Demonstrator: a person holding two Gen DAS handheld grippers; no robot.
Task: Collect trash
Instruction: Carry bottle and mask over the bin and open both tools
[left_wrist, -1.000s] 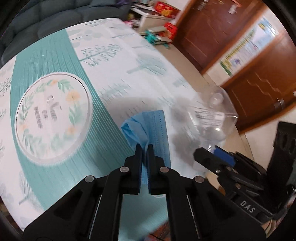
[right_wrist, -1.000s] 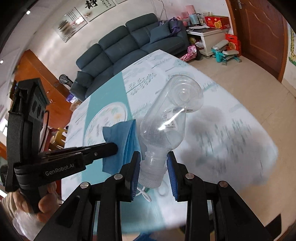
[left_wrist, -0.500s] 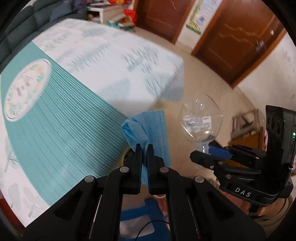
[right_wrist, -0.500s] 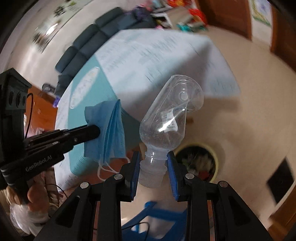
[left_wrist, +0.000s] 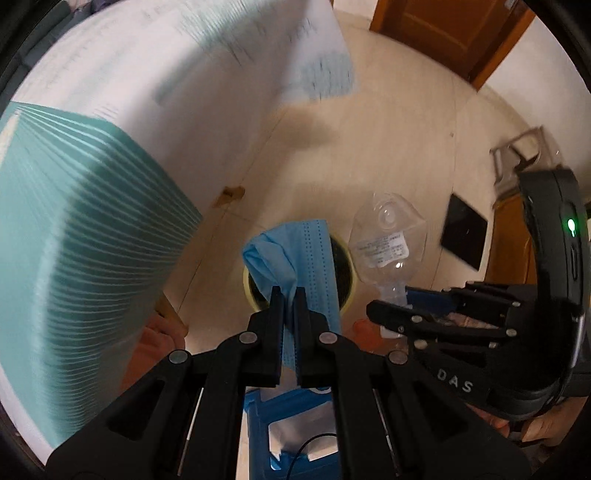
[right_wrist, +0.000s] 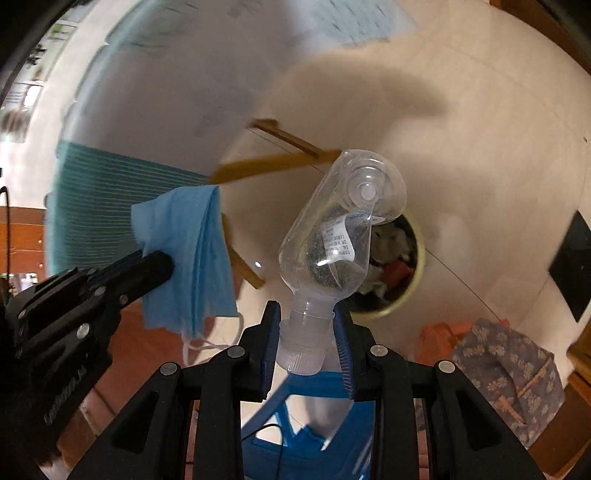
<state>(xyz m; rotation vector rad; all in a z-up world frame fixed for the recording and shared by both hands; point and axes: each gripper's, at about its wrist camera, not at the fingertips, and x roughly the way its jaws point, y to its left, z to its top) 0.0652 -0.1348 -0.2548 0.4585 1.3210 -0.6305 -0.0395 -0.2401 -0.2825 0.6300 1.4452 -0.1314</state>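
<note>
My left gripper (left_wrist: 290, 295) is shut on a blue face mask (left_wrist: 295, 254) that hangs in the air over a round yellow-rimmed trash bin (left_wrist: 349, 291) on the floor. The mask (right_wrist: 192, 254) and the left gripper (right_wrist: 162, 262) also show at the left of the right wrist view. My right gripper (right_wrist: 306, 325) is shut on the cap end of an empty clear plastic bottle (right_wrist: 340, 236), which points away from the fingers. The bottle (left_wrist: 388, 243) and right gripper (left_wrist: 391, 306) sit just right of the mask. The bin (right_wrist: 402, 295) holds trash and lies behind the bottle.
The table with its teal and white cloth (left_wrist: 92, 221) fills the left side. A blue plastic stool (left_wrist: 295, 417) stands below the grippers. A black square object (left_wrist: 463, 236) lies on the floor at the right, near wooden doors (left_wrist: 443, 29). A flowered fabric piece (right_wrist: 506, 365) is at the lower right.
Both grippers have swung off the table and down toward the floor, carrying the mask and the bottle. The trash bin now lies right under them. Both grips are unchanged.
</note>
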